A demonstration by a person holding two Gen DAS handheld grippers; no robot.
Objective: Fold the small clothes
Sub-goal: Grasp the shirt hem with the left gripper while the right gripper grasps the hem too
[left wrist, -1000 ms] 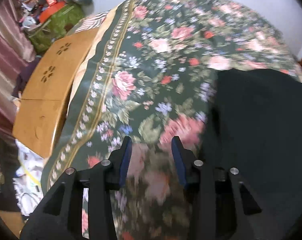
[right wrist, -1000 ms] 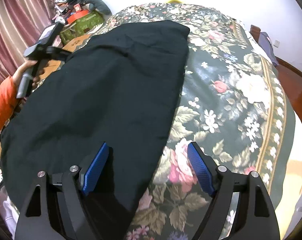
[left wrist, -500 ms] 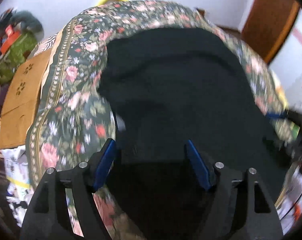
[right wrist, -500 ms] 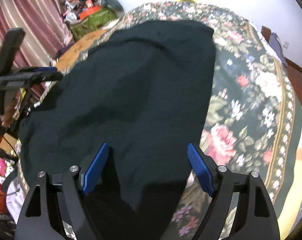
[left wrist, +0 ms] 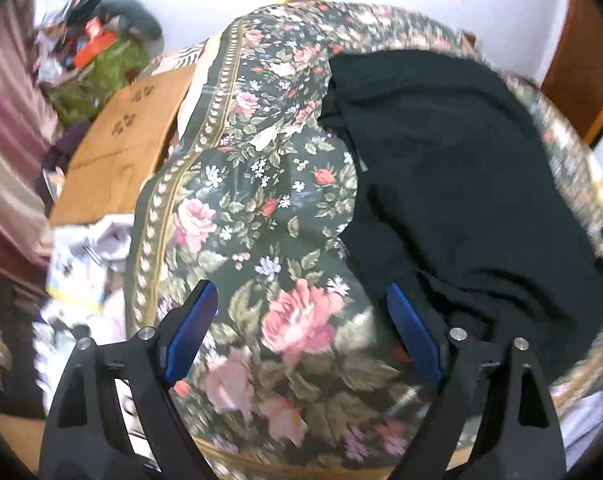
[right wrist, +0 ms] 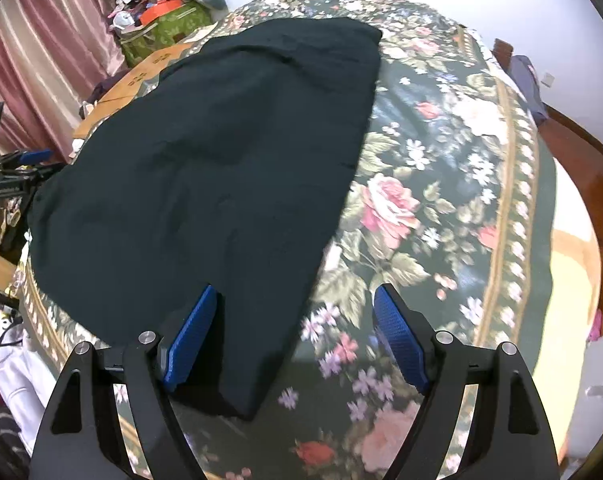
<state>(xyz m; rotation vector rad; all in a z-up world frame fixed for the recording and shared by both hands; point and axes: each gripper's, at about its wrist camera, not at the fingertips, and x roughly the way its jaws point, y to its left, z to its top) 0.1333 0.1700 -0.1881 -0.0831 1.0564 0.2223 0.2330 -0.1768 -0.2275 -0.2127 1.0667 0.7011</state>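
2 claws, left claw just widened, right claw spread, empty; black garment lies lengthwise away

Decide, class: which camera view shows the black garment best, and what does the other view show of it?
The right wrist view: the black garment lies nearly whole across the floral bedspread, sharply focused. The left wrist view shows only one blurred side of it.

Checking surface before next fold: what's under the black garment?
The black garment lies spread on the floral bedspread, which shows around its far, right and near edges. Whatever is beneath its middle is covered; no lump shows through.
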